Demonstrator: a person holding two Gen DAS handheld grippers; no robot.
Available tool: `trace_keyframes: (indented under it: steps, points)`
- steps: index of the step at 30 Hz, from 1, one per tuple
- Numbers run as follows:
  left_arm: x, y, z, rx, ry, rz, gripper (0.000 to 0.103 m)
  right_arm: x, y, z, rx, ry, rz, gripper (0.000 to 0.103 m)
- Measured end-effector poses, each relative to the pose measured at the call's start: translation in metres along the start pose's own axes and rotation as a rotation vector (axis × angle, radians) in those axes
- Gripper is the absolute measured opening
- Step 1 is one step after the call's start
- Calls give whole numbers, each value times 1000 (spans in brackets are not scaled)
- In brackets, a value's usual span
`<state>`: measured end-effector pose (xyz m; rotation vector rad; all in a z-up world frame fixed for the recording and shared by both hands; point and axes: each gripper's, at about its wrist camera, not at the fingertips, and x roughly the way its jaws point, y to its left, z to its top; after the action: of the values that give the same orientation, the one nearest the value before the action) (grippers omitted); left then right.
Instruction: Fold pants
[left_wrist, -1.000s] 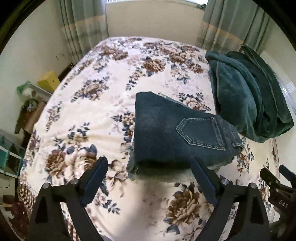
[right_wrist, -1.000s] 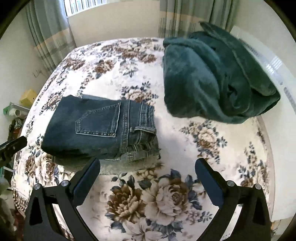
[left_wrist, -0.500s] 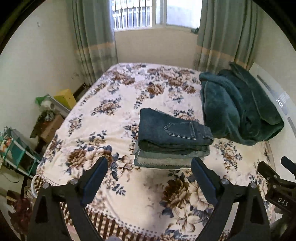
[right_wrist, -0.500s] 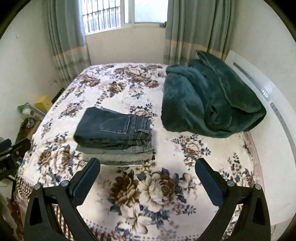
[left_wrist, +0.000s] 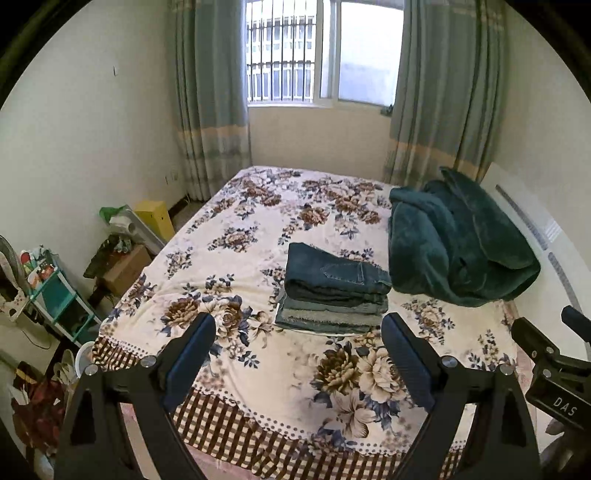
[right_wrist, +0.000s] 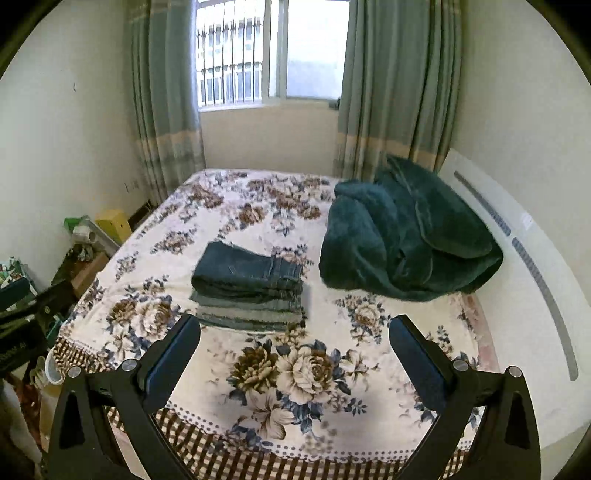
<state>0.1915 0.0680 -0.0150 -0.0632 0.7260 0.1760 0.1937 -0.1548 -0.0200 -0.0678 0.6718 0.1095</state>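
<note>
Folded dark blue jeans (left_wrist: 332, 275) lie on top of a small stack of folded pants (left_wrist: 328, 314) on the floral bed. The jeans also show in the right wrist view (right_wrist: 247, 271). My left gripper (left_wrist: 297, 334) is open and empty, held back near the bed's front edge, well short of the stack. My right gripper (right_wrist: 295, 334) is open and empty, also back from the stack. The right gripper's body (left_wrist: 557, 373) shows at the right edge of the left wrist view.
A crumpled dark green blanket (left_wrist: 458, 243) lies on the bed (left_wrist: 229, 266) right of the stack, also seen in the right wrist view (right_wrist: 402, 236). Boxes and a teal shelf (left_wrist: 55, 295) stand on the floor at left. A white headboard (right_wrist: 524, 258) runs along the right.
Both grippers have pulled far back and up from the stack. The jeans now look small and the window, curtains and floor have come into view. Both grippers stayed open.
</note>
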Motion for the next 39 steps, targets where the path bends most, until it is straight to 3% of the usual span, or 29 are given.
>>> trace_keyframes:
  steps: [7,16,17,19,39]
  points:
    - [-44,15,-6,16,-35,3,92,-79,21,1,-11,-77,20,103]
    - [-68,28,-18,12,-58,12,92,-121,39,-10,4,-82,31,103]
    - [-70,28,-19,13,-56,14,98,-124,39,-9,6,-84,29,103]
    - [-72,28,-20,26,-57,26,103,-128,39,-7,12,-85,24,103]
    - [-79,30,-16,28,-77,5,103,-103,23,10,29,-52,30,103]
